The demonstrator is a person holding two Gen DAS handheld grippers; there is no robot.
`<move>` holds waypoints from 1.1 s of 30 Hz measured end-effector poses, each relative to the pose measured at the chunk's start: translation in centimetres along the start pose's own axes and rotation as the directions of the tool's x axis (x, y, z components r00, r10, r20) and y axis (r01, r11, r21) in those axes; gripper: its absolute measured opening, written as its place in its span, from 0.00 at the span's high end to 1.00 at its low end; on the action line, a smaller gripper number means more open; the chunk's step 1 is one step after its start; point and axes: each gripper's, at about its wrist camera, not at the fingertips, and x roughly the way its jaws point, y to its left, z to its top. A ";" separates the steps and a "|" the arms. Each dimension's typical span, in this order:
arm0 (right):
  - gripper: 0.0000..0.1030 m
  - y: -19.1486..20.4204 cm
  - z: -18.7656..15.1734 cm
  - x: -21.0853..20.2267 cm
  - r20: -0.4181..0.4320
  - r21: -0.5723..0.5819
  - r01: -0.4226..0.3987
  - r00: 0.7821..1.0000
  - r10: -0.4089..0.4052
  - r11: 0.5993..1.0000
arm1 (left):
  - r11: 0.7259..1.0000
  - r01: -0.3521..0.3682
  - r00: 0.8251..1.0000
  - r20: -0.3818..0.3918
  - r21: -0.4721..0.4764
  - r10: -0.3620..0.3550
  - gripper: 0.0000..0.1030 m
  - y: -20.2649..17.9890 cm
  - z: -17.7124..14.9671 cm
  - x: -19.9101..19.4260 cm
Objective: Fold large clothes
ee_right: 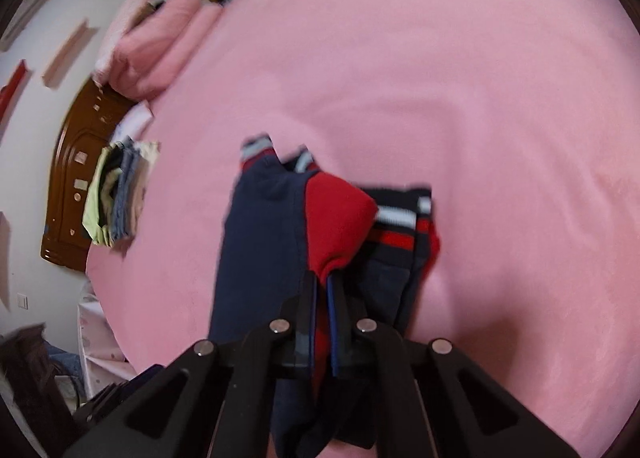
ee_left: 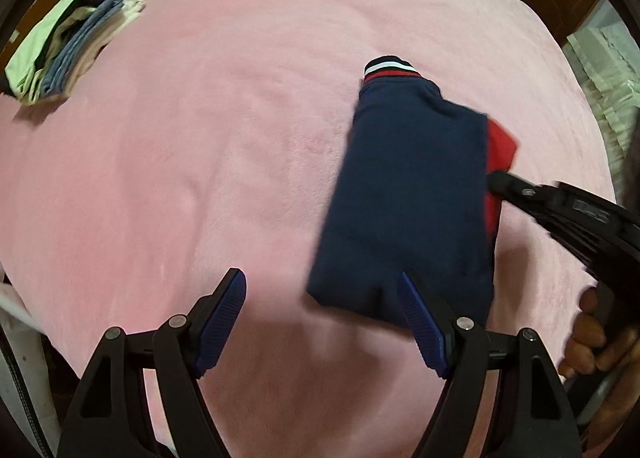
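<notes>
Garment: folded navy jacket on pink blanket, at 3 o'clock of centre.
Left gripper: jaws apart, empty.
Right gripper: clamped on red panel.
Folded pile: 10 o'clock.

Navy garment with red panel, striped cuff, pink blanket
</notes>
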 end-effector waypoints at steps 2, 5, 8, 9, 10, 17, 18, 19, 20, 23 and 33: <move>0.96 -0.8 -0.1 -1.1 -0.001 0.036 0.021 1.000 -0.021 0.999 | 1.000 0.008 1.000 0.025 -0.005 -0.008 0.26 -0.2 0.2 -0.7; 0.96 -3.2 -0.8 -1.1 -0.026 0.111 0.081 0.997 -0.078 0.991 | 1.000 0.022 0.999 0.027 -0.007 -0.022 0.26 -0.5 0.5 -0.6; 0.96 -4.9 -1.4 0.0 -0.052 0.113 0.127 0.991 -0.122 0.985 | 1.000 0.016 1.000 0.004 0.011 -0.016 0.26 -1.2 0.9 0.0; 0.95 -5.2 -1.4 0.5 -0.059 0.111 0.142 0.989 -0.136 0.984 | 1.000 0.010 1.000 -0.003 0.027 -0.010 0.29 -1.6 1.1 0.3; 0.95 -5.4 -1.2 0.9 -0.069 0.117 0.145 0.988 -0.137 0.982 | 0.999 0.005 1.000 -0.004 0.049 -0.005 0.31 -2.0 1.4 0.3; 0.88 -3.3 0.3 -3.6 0.137 0.134 0.183 0.970 -0.201 0.974 | 0.977 0.004 0.994 0.108 0.213 -0.028 0.48 -4.0 4.8 -0.8; 0.88 -3.0 0.4 -4.1 0.171 0.128 0.135 0.973 -0.156 0.983 | 0.973 0.021 0.989 0.139 0.228 -0.054 0.53 -4.1 5.6 -1.0; 0.89 -2.6 0.4 -4.2 0.193 0.114 0.087 0.975 -0.108 0.990 | 0.971 0.050 0.985 0.152 0.232 -0.087 0.56 -4.2 6.4 -1.0; 0.89 -1.9 0.6 -3.8 0.189 0.079 0.028 0.981 -0.043 0.996 | 0.969 0.082 0.981 0.152 0.233 -0.119 0.65 -4.1 7.2 -0.8; 0.92 -0.4 1.1 -1.7 0.125 0.018 -0.093 0.988 0.090 0.995 | 0.952 0.225 0.967 0.071 0.208 -0.244 0.92 -4.4 10.0 1.4; 0.99 -3.7 1.1 -0.6 0.145 0.190 0.224 0.957 -0.253 0.956 | 0.936 0.252 0.964 0.026 0.247 -0.266 0.92 -2.2 10.4 3.9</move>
